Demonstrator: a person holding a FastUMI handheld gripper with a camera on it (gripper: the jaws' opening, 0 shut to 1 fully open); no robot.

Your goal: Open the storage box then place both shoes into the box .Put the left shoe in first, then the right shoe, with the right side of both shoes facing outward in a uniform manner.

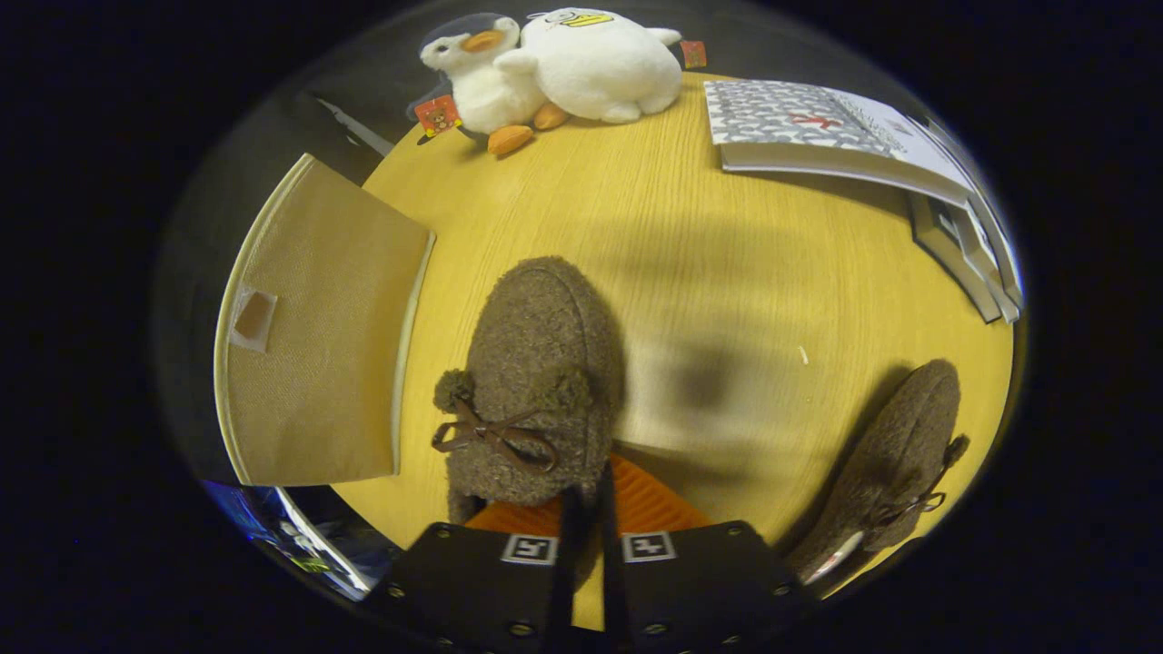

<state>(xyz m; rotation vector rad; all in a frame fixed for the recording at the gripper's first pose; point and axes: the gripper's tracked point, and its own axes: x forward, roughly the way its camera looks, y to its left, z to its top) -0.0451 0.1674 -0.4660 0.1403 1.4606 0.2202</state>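
You've got one fuzzy brown slipper pinched by the edge of its opening, your gripper pressed nearly together on the rim beside its orange lining, the toe pointing away from you and the little bow facing up. It hangs over the wooden table. Off to the right of your fingers lies the other slipper, resting on the table near its edge. To the left sits the beige storage box, its fabric lid facing you. Beyond, at the far side, a plush penguin leans against a white plush toy, with stacked books on the right.
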